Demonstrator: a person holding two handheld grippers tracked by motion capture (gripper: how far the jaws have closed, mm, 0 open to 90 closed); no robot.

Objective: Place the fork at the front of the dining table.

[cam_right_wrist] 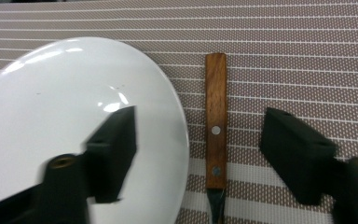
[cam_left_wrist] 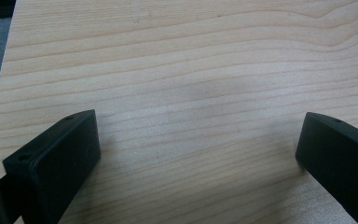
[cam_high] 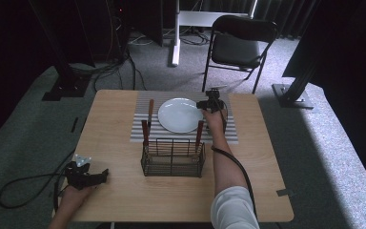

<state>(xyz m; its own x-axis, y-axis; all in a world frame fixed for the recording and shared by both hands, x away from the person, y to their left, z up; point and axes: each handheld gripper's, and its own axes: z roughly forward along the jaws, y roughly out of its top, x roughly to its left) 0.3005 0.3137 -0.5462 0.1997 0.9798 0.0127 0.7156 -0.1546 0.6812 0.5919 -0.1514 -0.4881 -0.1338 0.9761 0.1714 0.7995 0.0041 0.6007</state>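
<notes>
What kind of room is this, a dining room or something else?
Probably a lab or recording studio, not a home. The table is laid with a plate on a striped mat, but it stands on grey carpet among loose cables, metal stands and a folding chair.

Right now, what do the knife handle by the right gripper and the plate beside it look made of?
Knife handle: brown wood, visible grain, two metal rivets, probably varnished. Plate: white, glossy, with bright highlights; likely glazed ceramic, perhaps melamine.
</notes>
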